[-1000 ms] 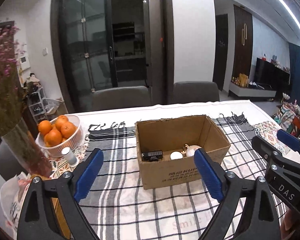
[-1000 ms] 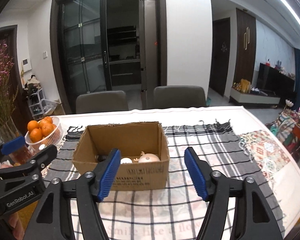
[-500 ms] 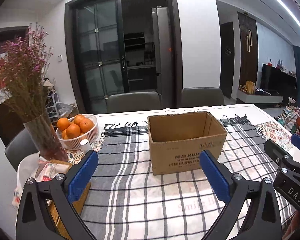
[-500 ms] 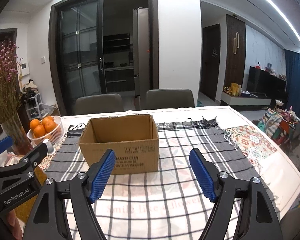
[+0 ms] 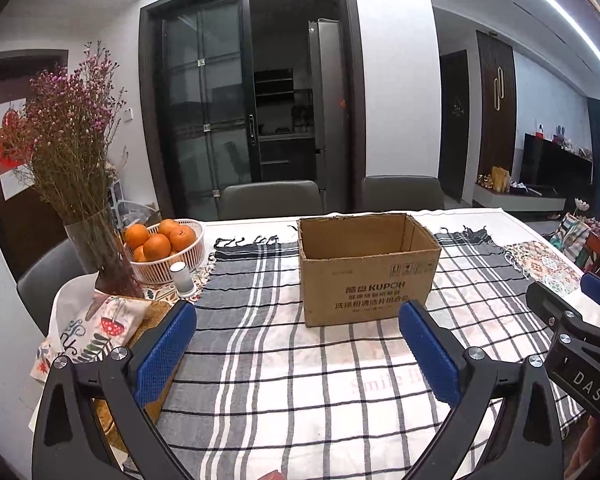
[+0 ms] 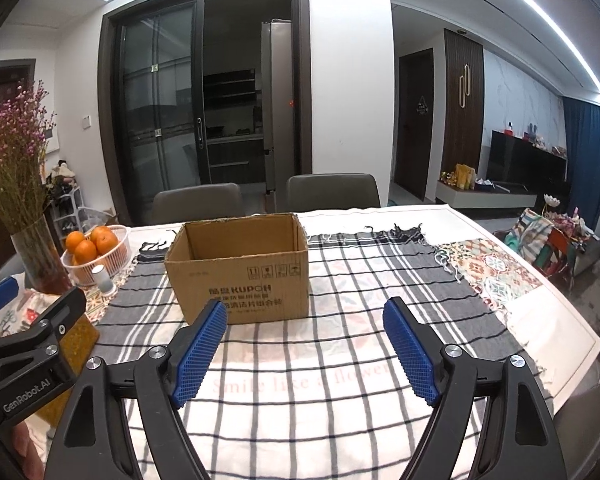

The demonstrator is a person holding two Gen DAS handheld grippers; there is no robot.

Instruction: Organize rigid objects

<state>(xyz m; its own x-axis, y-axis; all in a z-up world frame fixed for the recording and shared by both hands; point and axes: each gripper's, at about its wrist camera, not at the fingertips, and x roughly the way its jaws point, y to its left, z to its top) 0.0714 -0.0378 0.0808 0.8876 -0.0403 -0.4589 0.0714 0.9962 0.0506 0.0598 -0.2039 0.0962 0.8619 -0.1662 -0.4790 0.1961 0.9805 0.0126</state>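
An open brown cardboard box (image 5: 368,276) stands on the checked tablecloth (image 5: 284,364) in the middle of the table; it also shows in the right wrist view (image 6: 240,276). Its contents are hidden behind the front wall. My left gripper (image 5: 296,344) is open and empty, held low over the cloth in front of the box. My right gripper (image 6: 304,344) is open and empty, also in front of the box and to the right of the left one. Each gripper shows at the edge of the other's view.
A white basket of oranges (image 5: 168,252), a small white bottle (image 5: 182,280) and a glass vase of dried flowers (image 5: 100,256) stand at the left. Two grey chairs (image 5: 272,200) are behind the table. A patterned mat (image 6: 488,268) lies at the right.
Both grippers have pulled back from the box and dropped lower. The things inside the box, seen a second ago, are now hidden by its front wall.
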